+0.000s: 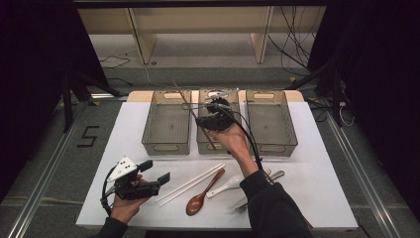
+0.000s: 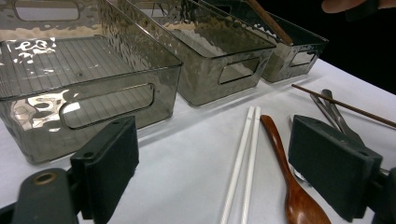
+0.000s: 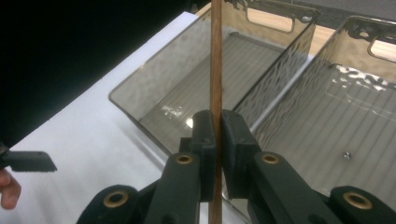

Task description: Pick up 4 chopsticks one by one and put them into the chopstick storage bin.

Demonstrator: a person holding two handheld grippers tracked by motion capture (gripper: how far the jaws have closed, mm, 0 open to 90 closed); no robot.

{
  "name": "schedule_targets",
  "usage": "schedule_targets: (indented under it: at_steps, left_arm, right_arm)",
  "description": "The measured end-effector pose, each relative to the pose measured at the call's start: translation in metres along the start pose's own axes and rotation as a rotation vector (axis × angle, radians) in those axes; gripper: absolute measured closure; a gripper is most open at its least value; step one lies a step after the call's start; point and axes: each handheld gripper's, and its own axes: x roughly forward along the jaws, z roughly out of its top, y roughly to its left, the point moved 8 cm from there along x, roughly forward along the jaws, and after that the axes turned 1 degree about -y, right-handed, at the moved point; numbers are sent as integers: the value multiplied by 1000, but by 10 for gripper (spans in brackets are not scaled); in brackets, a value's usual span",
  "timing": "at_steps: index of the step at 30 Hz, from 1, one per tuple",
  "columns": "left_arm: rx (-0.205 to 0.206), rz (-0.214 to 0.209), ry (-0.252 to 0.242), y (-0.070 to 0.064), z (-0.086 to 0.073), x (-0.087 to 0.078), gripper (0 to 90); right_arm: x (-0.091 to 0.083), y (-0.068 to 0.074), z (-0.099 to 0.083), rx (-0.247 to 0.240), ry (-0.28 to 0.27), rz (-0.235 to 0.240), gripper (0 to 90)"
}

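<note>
Pinching a thin brown wooden chopstick [image 3: 215,70] between its closed jaws, the right gripper [image 1: 214,118] hovers over the middle bin [image 1: 218,145] of three smoky translucent bins. That stick is straight, slim and evenly brown, slanting from above the left bin [image 1: 167,124] down into the middle bin. Nearer the person than the middle bin, the left gripper [image 1: 148,174] rests with jaws wide apart and empty, beside two white chopsticks [image 2: 245,158] and a brown wooden spoon [image 2: 289,186].

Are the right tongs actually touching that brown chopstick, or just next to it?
Touching. In the right gripper view the right tongs have both jaws closed flat against the brown chopstick, with no gap on either side, and the stick runs straight up between them.
</note>
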Motion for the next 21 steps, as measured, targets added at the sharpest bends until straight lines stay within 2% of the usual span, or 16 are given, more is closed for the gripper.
schedule_targets:
  at_steps: [12,21]
  left_arm:
    - [-1,-1,2,0,0,0,157]
    - [-1,-1,4,0,0,0,157]
  right_arm:
    - [18,4,16,7,4,-2,852]
    - [35,6,26,41,12,0,852]
